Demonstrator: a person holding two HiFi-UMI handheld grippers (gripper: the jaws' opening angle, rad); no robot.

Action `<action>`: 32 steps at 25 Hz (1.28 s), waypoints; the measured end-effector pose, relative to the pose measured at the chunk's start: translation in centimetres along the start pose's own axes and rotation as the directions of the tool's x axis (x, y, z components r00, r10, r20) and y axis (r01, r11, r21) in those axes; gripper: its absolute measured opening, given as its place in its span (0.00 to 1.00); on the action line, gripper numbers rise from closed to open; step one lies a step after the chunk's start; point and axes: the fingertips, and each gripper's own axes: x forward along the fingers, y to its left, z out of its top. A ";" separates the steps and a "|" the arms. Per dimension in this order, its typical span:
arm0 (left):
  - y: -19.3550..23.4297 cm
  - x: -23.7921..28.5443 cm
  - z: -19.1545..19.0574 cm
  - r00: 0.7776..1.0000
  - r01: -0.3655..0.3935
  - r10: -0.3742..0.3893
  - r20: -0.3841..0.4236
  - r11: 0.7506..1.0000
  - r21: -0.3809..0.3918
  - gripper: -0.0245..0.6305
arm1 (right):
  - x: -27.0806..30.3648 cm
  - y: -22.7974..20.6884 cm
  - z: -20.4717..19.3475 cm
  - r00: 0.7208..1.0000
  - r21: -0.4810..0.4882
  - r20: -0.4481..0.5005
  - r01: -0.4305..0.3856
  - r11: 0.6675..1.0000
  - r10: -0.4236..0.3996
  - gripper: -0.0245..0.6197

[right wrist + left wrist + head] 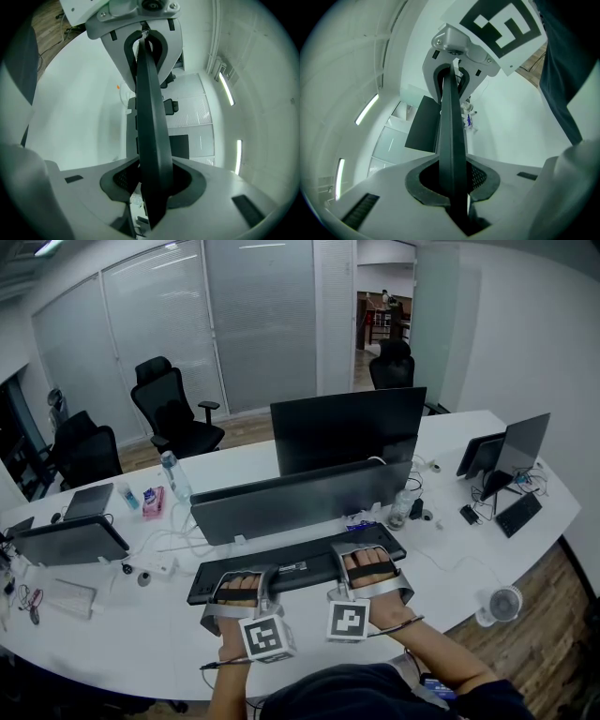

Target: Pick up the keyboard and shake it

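Standing close behind the keyboard [300, 570] is a wide monitor [300, 502]

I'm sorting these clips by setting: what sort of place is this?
Most likely a shared office: a long curved white desk carrying several monitors, black swivel office chairs behind it, and partition walls covered with blinds.

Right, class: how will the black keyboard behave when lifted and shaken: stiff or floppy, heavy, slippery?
The keyboard probably stays stiff: its edge runs straight from the left gripper to the right gripper. It looks thin, so likely light. The smooth narrow edge between the jaws might slip if shaken hard.
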 end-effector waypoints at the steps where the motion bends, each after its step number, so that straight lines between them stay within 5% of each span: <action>1: 0.0 0.1 -0.1 1.000 -0.002 0.002 -0.002 1.000 -0.002 0.16 | -0.1 0.0 0.0 1.000 -0.002 0.004 0.000 1.000 0.000 0.24; 12: 0.0 1.0 -2.0 0.999 0.008 -0.010 -0.050 0.999 -0.042 0.16 | -0.9 -0.6 0.2 0.999 0.027 0.026 0.024 0.999 -0.025 0.30; 24: -0.1 2.1 -4.6 0.995 -0.008 -0.009 -0.097 0.985 -0.170 0.16 | -1.5 -1.6 -0.1 0.997 0.045 0.036 0.062 0.997 -0.063 0.30; 32: -0.3 2.8 -6.4 0.995 0.000 -0.032 -0.098 0.953 -0.302 0.16 | -1.5 -1.7 -0.6 0.999 0.162 0.034 0.030 0.986 -0.036 0.30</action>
